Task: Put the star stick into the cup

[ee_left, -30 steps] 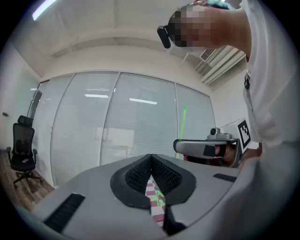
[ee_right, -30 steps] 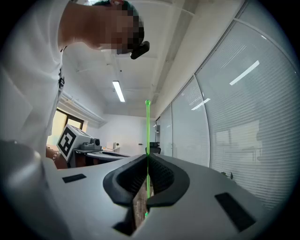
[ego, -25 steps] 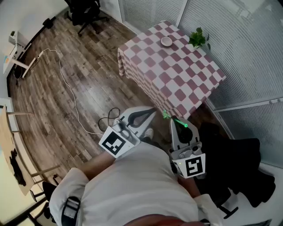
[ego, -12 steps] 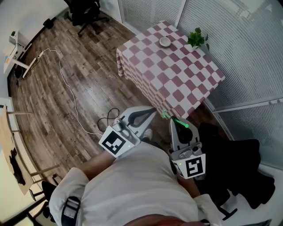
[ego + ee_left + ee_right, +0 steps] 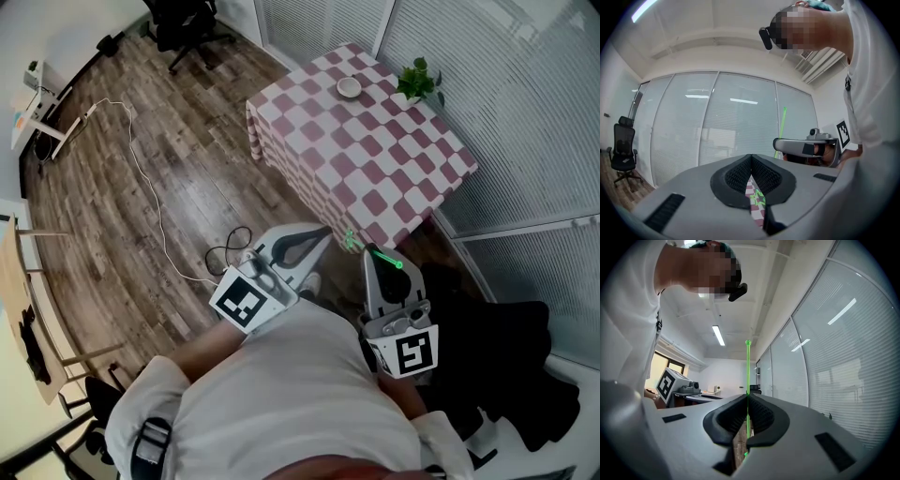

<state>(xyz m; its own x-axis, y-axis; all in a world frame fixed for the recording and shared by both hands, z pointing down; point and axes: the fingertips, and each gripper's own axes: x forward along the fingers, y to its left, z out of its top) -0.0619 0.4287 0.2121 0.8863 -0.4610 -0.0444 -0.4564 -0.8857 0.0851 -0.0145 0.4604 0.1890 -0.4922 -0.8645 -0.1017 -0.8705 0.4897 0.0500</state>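
Little moved. Right gripper (image 5: pixel 747 401) pinches thin green star stick (image 5: pixel 748 366); left gripper (image 5: pixel 751 159) closed, empty. Small white cup (image 5: pixel 349 87) well apart: insertion pending.

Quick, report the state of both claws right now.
Left claw: closed, nothing between its jaws.
Right claw: closed on the thin green star stick.

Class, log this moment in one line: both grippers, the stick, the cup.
left gripper: shut, empty | right gripper: shut on star stick | cup: on checkered table, apart from both grippers | step: stick not yet in cup
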